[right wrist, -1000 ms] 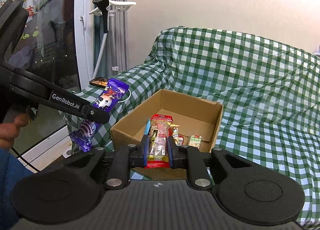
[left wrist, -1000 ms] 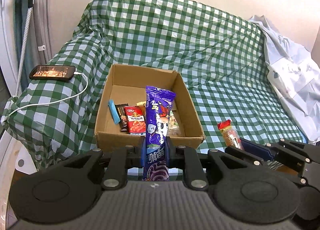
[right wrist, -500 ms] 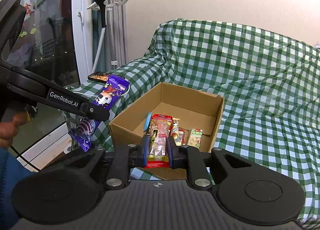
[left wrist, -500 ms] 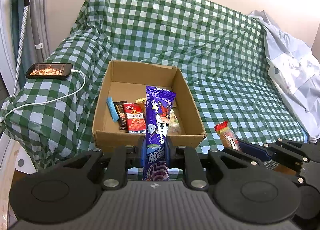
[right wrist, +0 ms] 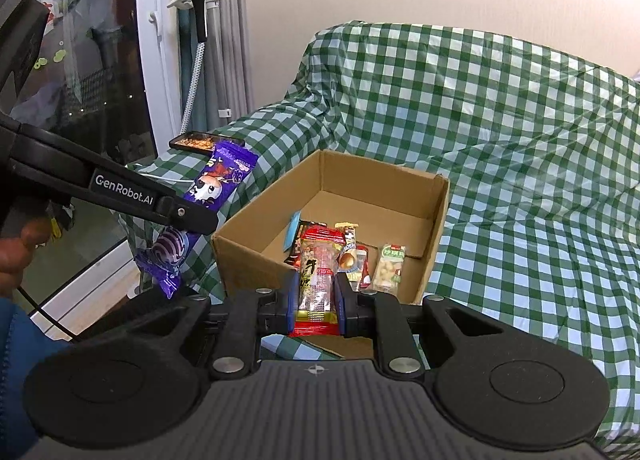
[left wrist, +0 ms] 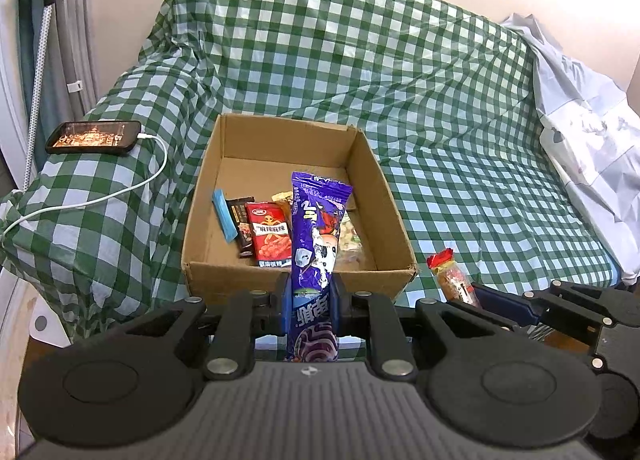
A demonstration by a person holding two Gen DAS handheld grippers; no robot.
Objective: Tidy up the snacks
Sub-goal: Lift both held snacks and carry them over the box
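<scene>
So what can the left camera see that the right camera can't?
Only the left wrist view shows the crumpled pale blue sheet at the sofa's far end. Only the right wrist view shows the dark glass door and a hand. Both show the open brown cardboard box, the long purple snack packet and the red-ended clear snack packet.

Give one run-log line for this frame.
left gripper: shut on purple packet | right gripper: shut on red-ended packet | cardboard box: partly filled
</scene>
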